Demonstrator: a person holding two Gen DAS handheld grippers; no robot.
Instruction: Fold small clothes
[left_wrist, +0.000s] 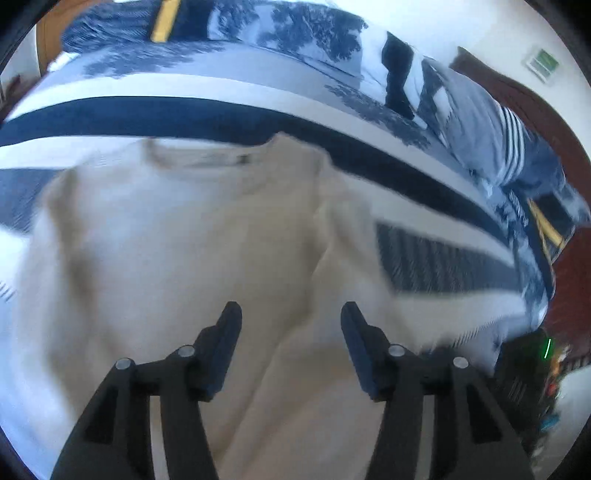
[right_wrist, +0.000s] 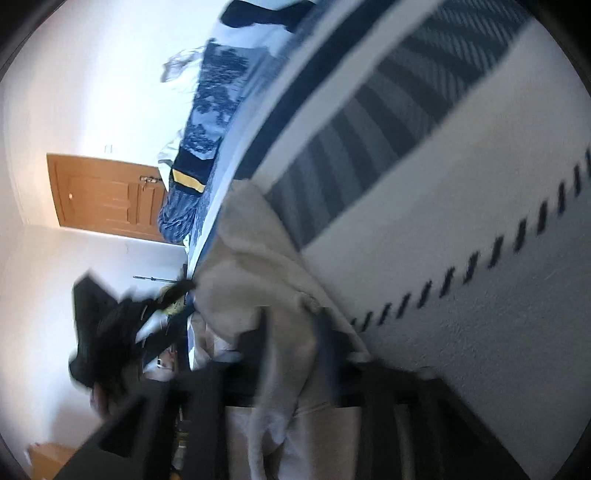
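Cream shirt (left_wrist: 192, 229) lies on the striped bed (left_wrist: 184, 110).

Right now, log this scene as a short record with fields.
garment: cream shirt, spread on the bed, collar away from the left camera
surface: blue and white striped bedcover
left tool: open, above the shirt's lower half, holding nothing
right tool: shut on a fold of the shirt, view blurred
background: wooden door, grey striped garment at the far side of the bed
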